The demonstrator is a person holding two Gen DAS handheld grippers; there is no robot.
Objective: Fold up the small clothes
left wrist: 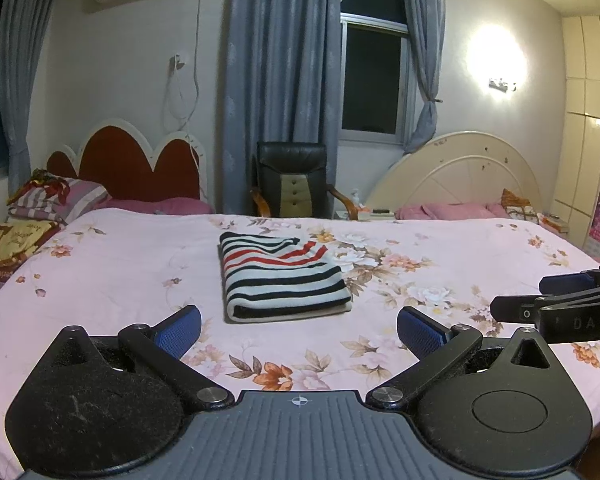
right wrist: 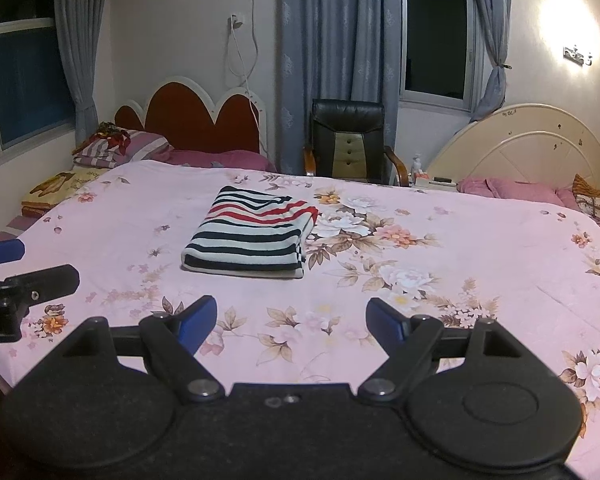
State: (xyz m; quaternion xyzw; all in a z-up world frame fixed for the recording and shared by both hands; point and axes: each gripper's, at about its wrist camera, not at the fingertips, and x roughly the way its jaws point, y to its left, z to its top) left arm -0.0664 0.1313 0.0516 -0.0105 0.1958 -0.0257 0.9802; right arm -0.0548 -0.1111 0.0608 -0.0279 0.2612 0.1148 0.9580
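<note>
A striped garment (left wrist: 282,276), white with black and red stripes, lies folded into a neat rectangle in the middle of the pink floral bedspread (left wrist: 112,268). It also shows in the right wrist view (right wrist: 250,234). My left gripper (left wrist: 299,330) is open and empty, hovering just in front of the garment's near edge. My right gripper (right wrist: 290,322) is open and empty, in front and to the right of the garment. Each gripper shows at the edge of the other's view: the right one (left wrist: 560,304) and the left one (right wrist: 16,276).
The bedspread (right wrist: 460,240) covers a wide bed. Behind it stand a red headboard (left wrist: 136,160), a black chair (left wrist: 292,180) and a cream headboard (left wrist: 460,172). Folded striped bedding (left wrist: 56,198) and a yellow cloth (left wrist: 8,242) lie at the left.
</note>
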